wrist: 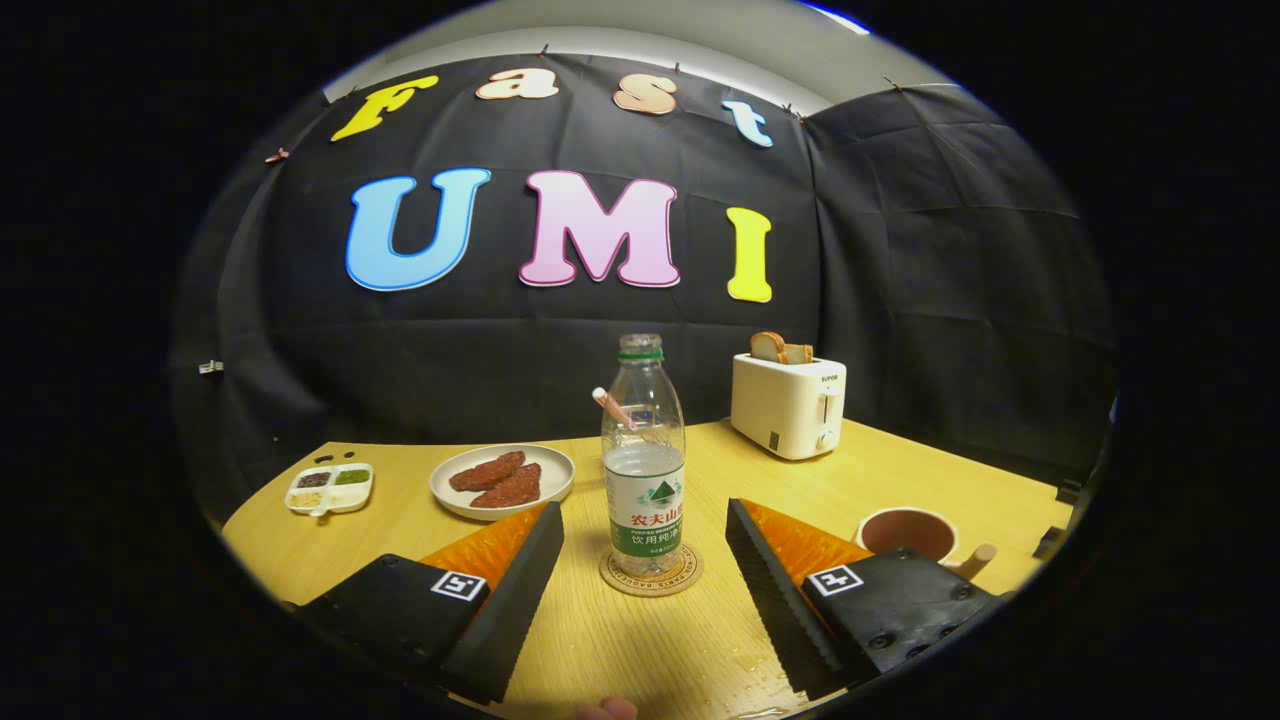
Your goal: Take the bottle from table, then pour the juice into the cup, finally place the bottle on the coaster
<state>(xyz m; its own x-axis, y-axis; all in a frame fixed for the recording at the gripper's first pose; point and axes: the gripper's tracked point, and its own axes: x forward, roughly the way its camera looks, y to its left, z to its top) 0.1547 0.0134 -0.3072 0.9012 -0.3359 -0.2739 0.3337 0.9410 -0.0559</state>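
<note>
Spread wide, the claw (645, 525) holds nothing, its two fingers standing well apart over the wooden tabletop (640, 640). Between the fingertips and just ahead of them, the clear plastic bottle (643, 455) stands upright on the round cork coaster (652, 572), touched by neither finger; it has no cap and is partly filled with clear liquid. A brown cup (908, 532) with a wooden handle sits just beyond the right finger. Beyond the left finger rests a white plate (502, 481) carrying two reddish-brown pieces, with a small divided dish (330, 489) of seasonings farther left. Behind the bottle to the right stands a cream toaster (788, 404) with bread in its slots.
</note>
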